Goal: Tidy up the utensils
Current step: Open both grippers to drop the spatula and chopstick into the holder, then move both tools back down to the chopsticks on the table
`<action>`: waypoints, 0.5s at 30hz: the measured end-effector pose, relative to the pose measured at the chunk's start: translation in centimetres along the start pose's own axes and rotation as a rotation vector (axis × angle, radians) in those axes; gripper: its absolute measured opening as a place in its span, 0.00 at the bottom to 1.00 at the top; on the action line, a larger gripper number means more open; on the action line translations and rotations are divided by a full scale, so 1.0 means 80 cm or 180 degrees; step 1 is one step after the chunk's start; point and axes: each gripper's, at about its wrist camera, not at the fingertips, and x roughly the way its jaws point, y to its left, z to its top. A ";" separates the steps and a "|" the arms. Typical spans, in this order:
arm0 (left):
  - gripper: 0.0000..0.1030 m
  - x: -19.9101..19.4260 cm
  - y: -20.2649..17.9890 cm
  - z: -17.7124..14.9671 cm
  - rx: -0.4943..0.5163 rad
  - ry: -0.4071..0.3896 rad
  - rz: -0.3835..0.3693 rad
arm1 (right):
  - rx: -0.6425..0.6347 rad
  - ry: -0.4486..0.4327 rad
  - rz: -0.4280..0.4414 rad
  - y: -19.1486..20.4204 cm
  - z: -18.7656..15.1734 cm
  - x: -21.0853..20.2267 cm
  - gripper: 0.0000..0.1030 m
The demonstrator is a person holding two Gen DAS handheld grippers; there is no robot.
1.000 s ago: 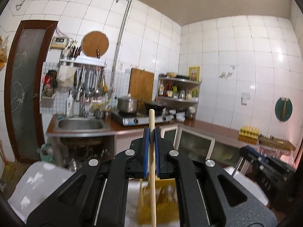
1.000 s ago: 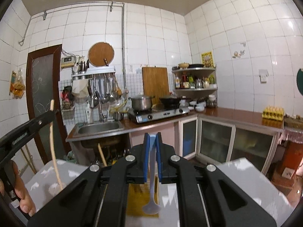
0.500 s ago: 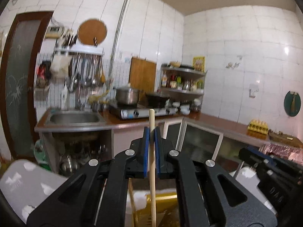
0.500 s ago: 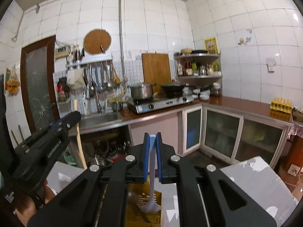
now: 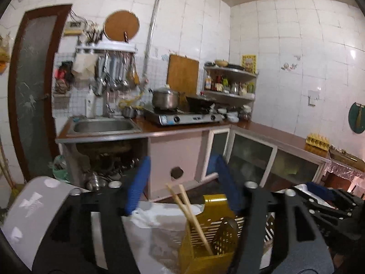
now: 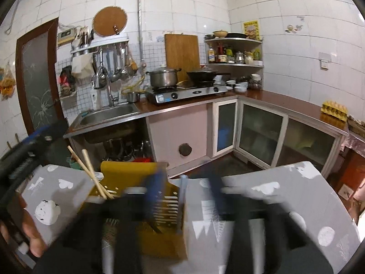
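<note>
Chopsticks (image 5: pixel 190 214) lean in the yellow holder (image 5: pixel 212 246), low in the frame, so both jaws are opening; the pale spoon (image 6: pixel 181 196) probably dropped too.

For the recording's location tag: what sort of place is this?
A home kitchen, most likely: a gas stove with a pot on it, a steel sink set in the counter, and ladles hanging on the tiled wall.

Bright, evenly lit kitchen, heavy fisheye bending at the edges.
Glare spots on the wall tiles (image 5: pixel 352 53); right tool (image 6: pixel 187 185) badly motion-blurred, corners vignetted black.
</note>
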 end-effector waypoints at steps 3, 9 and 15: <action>0.78 -0.039 0.011 0.006 0.0012 -0.0010 0.0016 | -0.0022 0.0030 -0.0066 -0.007 -0.006 -0.033 0.61; 0.95 -0.111 0.038 -0.018 -0.0001 0.0023 0.0137 | -0.0071 0.0228 -0.0174 -0.014 -0.053 -0.080 0.61; 0.95 -0.134 0.059 -0.070 0.0003 0.0419 0.0116 | -0.0075 0.0555 -0.0172 -0.008 -0.122 -0.098 0.61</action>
